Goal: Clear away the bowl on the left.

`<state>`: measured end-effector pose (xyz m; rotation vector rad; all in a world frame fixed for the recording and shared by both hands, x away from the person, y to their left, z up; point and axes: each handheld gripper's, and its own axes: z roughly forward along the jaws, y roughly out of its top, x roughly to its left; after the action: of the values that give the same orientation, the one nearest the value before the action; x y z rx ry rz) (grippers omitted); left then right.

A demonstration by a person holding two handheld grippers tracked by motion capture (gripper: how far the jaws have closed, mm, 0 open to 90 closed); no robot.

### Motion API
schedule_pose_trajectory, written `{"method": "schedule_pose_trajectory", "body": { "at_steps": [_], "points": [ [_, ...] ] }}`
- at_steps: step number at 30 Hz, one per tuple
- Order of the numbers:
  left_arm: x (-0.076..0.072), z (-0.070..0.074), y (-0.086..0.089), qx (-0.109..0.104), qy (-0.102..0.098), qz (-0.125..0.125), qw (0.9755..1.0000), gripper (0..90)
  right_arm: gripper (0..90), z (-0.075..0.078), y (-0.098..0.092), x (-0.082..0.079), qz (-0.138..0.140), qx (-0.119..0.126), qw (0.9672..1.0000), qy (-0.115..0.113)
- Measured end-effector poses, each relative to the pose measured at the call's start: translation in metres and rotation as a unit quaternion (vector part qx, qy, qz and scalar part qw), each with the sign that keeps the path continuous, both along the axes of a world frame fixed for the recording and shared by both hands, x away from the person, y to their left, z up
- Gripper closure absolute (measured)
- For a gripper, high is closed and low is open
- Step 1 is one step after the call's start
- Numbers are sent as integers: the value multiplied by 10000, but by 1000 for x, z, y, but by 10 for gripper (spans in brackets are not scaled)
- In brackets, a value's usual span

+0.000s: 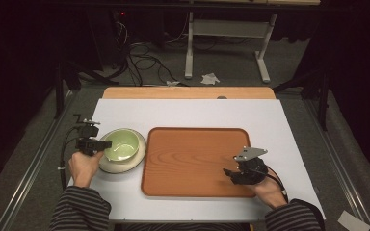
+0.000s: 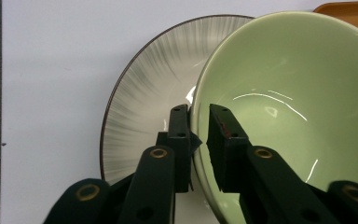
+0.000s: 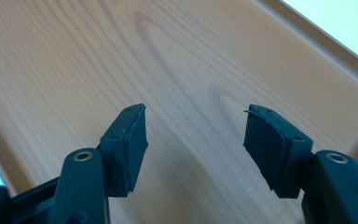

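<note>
Two tools in use: left tool at the bowl, right tool over the tray.
Bowl location: green bowl sits on a grey-streaked plate, on the white table, just beside the left edge of the wooden tray.
Left tool state: jaws straddle the near rim of the bowl, one inside, one outside, pinching the wall; left gripper view shows almost no gap either side of the rim.
Right tool state: jaws spread wide, nothing between them, hanging above bare tray wood.
Handling, judged: bowl looks like glazed ceramic, so stiff, glossy, likely slippery and breakable; moderate weight for a one-sided rim hold.
Grip point, judged: rim is the only thin edge available; bowl may pivot when lifted.
Risk, judged: plate could get dragged or knocked if the bowl tilts.
Tray: bare, free to take the bowl.
</note>
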<state>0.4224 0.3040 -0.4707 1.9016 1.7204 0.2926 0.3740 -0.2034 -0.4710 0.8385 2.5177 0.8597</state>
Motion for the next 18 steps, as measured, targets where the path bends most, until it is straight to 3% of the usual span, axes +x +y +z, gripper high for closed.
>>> {"method": "schedule_pose_trajectory", "body": {
  "at_steps": [18],
  "points": [
    [2,1,-1,-184,57,-93,9998,842,407,0,0,0,3,4,10000,-2]
  ]
}}
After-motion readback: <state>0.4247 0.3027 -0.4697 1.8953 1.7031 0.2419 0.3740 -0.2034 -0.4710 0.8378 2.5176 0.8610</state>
